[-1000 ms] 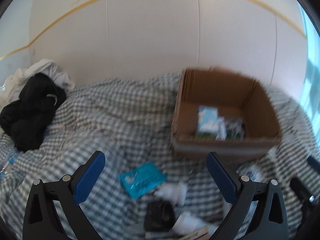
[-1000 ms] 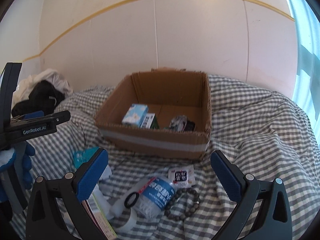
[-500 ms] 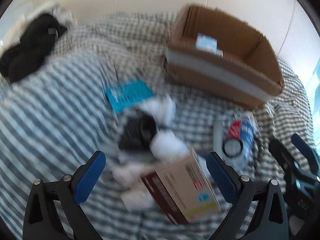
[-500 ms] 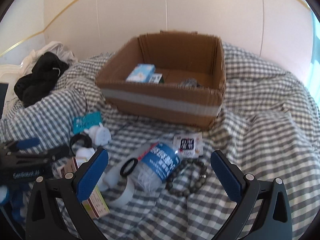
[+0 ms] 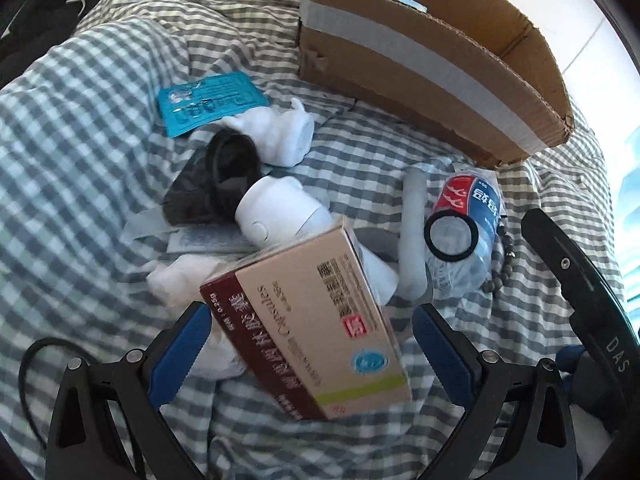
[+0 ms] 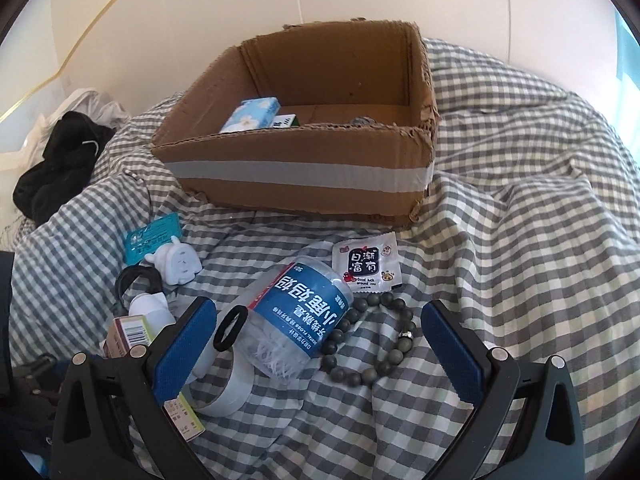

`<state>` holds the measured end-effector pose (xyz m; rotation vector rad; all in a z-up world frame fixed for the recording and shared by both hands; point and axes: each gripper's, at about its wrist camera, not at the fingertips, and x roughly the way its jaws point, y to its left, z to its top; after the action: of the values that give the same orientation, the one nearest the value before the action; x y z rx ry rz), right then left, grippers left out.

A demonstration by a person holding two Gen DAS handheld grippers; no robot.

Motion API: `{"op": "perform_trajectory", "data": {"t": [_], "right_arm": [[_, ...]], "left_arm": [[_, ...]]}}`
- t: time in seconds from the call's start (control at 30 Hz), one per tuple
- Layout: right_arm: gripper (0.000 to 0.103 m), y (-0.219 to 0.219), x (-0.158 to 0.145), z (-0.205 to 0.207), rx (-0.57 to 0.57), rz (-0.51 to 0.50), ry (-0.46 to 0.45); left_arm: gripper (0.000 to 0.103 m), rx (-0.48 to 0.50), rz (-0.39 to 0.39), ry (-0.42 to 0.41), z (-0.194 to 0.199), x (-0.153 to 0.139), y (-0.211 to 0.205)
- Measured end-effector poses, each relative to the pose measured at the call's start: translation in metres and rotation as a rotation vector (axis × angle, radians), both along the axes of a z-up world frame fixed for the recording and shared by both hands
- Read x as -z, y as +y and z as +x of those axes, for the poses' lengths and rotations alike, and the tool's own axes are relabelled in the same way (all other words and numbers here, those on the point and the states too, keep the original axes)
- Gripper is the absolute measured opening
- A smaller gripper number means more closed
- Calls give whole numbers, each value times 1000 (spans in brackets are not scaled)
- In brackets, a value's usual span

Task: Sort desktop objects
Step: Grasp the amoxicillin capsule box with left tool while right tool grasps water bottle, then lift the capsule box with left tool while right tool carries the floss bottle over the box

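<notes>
Checked bedding point(image 6: 520, 240) carries everything. Left claw point(image 5: 308, 340) is spread wide around the medicine box point(image 5: 316, 328), not gripping it; the box's long axis runs away from the camera, slanting left. White bottle point(image 5: 276, 212) and black bag point(image 5: 216, 176) crowd behind it. Right claw point(image 6: 320, 344) gapes over floss jar point(image 6: 296, 320) and bead bracelet point(image 6: 372, 340); cardboard box point(image 6: 304, 176) sits beyond.
</notes>
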<state>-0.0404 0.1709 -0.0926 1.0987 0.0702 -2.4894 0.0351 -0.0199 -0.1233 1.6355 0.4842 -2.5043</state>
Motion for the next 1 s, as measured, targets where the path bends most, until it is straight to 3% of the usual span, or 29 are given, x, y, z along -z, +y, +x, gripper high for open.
{"op": "perform_trajectory", "data": {"t": [0.17, 0.27, 0.33, 0.4, 0.43, 0.63, 0.87, 1.0], "right_arm": [[102, -5, 7, -7, 23, -1, -25], [97, -8, 15, -14, 33, -14, -69], [89, -10, 21, -19, 45, -18, -96], [66, -13, 28, -25, 41, -23, -132], [63, -15, 30, -26, 34, -28, -144], [63, -22, 44, -38, 27, -96, -230], [72, -24, 65, -51, 46, -197, -360], [74, -38, 71, -54, 54, -172, -347]], "left_arm": [[100, 8, 57, -43, -19, 19, -3], [85, 43, 73, -36, -22, 23, 2], [83, 80, 52, -23, -21, 23, 8], [83, 99, 40, -4, -20, 22, 10], [83, 106, 38, 1, -21, 22, 10], [82, 148, -38, 92, -20, 3, 7], [82, 144, -166, 257, -34, -32, -11], [82, 120, -167, 292, -45, -42, -16]]}}
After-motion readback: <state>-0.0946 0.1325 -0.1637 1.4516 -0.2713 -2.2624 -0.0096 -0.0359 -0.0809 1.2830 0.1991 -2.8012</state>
